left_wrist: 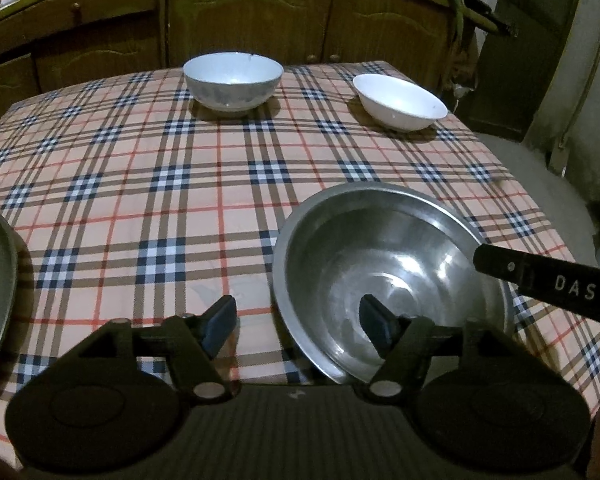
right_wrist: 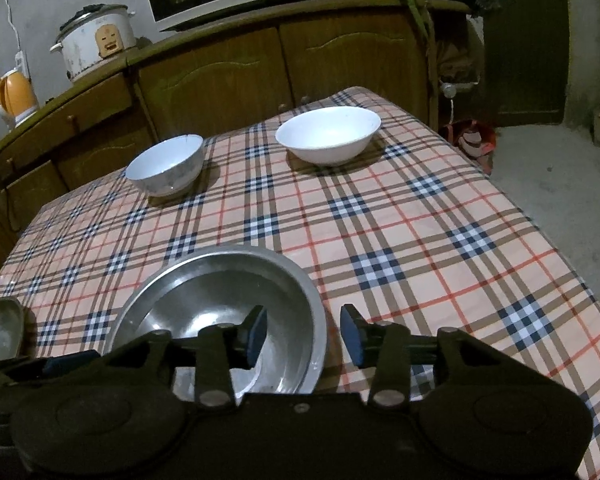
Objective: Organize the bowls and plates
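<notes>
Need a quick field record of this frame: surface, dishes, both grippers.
surface: checked tablecloth
near dish: steel bowl, upright, empty
far dishes: patterned bowl and white bowl, apart
left gripper: open, straddling the steel bowl's rim
right gripper: open, straddling the same bowl's rim
edge: second metal dish, partly seen

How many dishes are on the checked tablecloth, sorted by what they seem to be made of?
White bowls: 2, the patterned bowl and the plain white bowl.
Metal dishes: 2, the large steel bowl in front and another metal dish, only partly in view at the left edge.
Total: 4
</notes>
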The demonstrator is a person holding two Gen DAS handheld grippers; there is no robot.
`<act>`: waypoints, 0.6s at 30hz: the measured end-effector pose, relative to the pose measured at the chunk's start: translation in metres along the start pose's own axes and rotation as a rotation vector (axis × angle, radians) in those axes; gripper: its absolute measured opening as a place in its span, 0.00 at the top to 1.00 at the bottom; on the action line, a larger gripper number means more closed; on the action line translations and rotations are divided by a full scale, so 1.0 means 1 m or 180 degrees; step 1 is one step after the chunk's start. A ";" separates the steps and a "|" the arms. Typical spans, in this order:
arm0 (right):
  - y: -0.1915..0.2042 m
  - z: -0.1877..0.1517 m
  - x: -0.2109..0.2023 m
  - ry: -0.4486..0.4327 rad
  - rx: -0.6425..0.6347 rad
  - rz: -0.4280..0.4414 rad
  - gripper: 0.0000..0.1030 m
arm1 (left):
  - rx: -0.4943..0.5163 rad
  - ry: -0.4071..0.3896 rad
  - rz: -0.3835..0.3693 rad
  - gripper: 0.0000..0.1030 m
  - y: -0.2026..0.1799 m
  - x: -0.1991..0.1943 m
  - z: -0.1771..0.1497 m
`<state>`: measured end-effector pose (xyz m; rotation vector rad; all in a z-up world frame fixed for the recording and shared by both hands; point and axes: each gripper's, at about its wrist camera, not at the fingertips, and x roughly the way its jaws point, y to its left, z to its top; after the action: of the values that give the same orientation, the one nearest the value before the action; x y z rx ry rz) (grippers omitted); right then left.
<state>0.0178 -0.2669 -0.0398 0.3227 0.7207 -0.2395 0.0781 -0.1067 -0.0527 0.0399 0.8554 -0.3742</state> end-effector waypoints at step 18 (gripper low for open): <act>-0.003 0.011 -0.018 -0.0186 0.0058 0.0037 0.40 | -0.0004 -0.0184 -0.0002 0.23 0.002 -0.024 0.020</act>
<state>0.0106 -0.2716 -0.0207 0.3360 0.6591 -0.2437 0.0797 -0.1011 -0.0220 0.0275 0.7986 -0.3737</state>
